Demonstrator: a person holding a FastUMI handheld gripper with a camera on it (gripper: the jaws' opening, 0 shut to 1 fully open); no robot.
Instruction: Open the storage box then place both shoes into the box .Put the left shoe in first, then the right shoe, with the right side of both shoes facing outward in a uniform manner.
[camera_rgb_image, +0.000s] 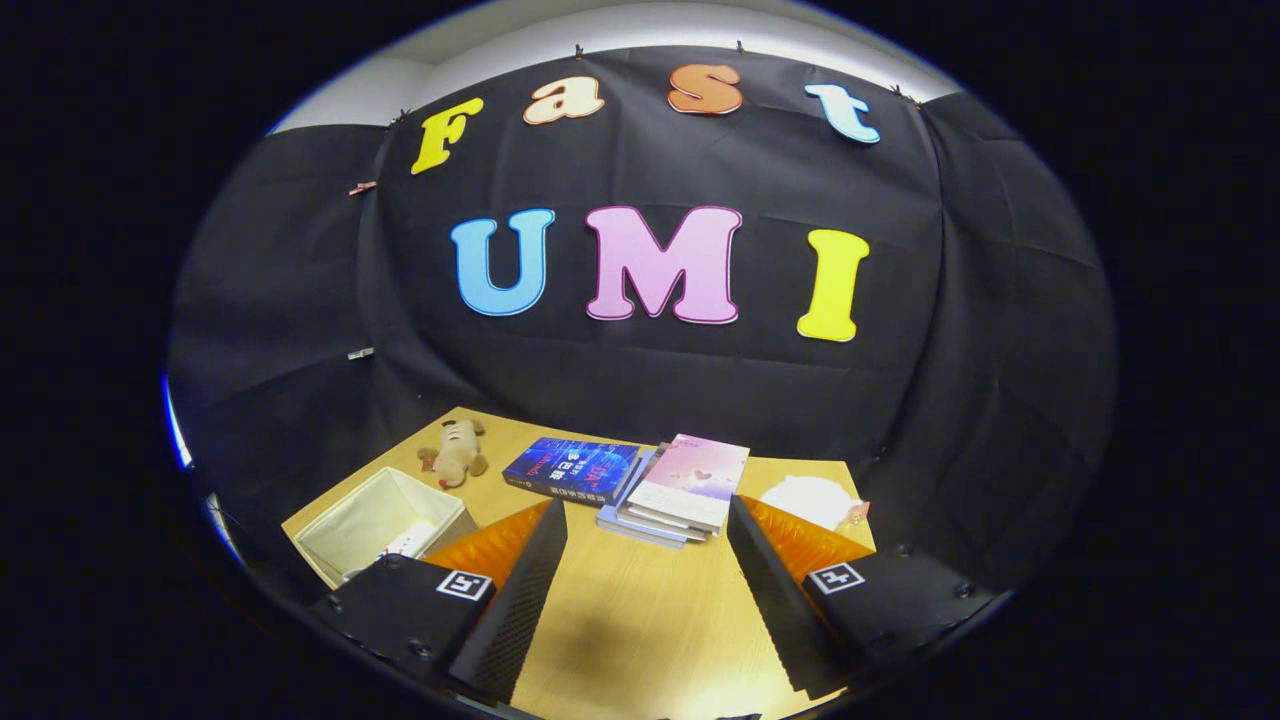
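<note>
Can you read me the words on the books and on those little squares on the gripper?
Blue book: writing on the cover, too small and blurred to read.
Pink book: no writing clear enough to read.
Square markers on the gripper: black-and-white patterns, not words.
The jaws stand open, holding nothing.

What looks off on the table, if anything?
No spill or damage. Oddities: the beige plush toy lies tipped on the wooden table, and the stack of books is fanned unevenly beside the blue book. The open white fabric box has no lid. The tool is open, holding nothing.
</note>
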